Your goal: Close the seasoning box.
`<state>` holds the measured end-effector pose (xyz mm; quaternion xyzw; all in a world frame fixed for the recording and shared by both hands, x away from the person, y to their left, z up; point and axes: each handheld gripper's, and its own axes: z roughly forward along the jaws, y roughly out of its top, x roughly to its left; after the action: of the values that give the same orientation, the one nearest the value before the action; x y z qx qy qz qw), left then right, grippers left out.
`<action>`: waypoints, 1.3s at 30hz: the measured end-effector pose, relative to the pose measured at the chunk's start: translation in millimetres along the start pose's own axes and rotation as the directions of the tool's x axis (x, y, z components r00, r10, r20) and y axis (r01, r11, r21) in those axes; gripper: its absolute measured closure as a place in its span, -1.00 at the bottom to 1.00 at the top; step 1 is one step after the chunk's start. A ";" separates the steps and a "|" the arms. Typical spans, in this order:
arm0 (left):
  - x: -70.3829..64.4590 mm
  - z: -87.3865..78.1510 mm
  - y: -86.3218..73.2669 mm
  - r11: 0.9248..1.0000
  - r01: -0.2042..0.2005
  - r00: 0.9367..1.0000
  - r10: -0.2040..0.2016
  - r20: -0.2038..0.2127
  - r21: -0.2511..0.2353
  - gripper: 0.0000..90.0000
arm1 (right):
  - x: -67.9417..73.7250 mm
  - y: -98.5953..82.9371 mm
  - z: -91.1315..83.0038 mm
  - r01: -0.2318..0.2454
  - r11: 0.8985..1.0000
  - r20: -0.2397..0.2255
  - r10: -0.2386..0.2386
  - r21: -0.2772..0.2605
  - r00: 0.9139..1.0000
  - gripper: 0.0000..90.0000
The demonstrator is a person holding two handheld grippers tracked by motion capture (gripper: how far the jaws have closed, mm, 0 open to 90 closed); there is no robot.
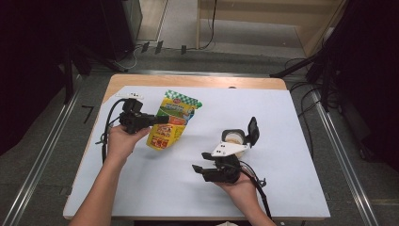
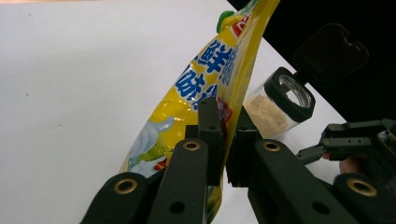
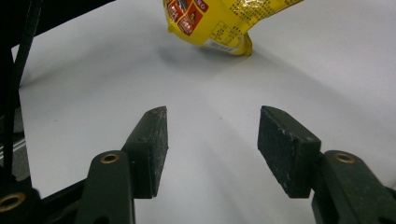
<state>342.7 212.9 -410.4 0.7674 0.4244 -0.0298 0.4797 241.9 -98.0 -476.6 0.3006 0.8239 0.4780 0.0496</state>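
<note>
A yellow snack pouch point(image 1: 170, 123) with a green checked top hangs tilted above the white table cover, left of centre. My left gripper point(image 1: 163, 119) is shut on its side edge; in the left gripper view the pads point(image 2: 211, 135) pinch the pouch point(image 2: 196, 88). A small clear jar point(image 1: 234, 139) of beige powder stands at centre right with its black flip lid point(image 1: 253, 130) open, also visible as the jar point(image 2: 275, 105) behind the pouch. My right gripper point(image 1: 199, 161) is held just in front of the jar, jaws open and empty point(image 3: 212, 140), pointing toward the pouch's bottom corner point(image 3: 219, 21).
The white cover point(image 1: 282, 113) lies over a wooden table point(image 1: 197, 81). A small white tag point(image 1: 129, 94) sits at the cover's far left corner. Cables and dark stands point(image 1: 306, 66) line the floor around the table.
</note>
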 end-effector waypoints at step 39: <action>-1.2 -38.8 -40.9 1.000 -0.010 1.000 0.011 -0.025 0.008 0.45 | -1.4 3.3 -2.8 0.003 1.000 0.006 -0.003 -0.010 1.000 -0.02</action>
<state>300.1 249.1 -418.1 0.7717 0.4262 -0.0195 0.4716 243.6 -99.8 -472.7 0.3003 0.8218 0.4812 0.0542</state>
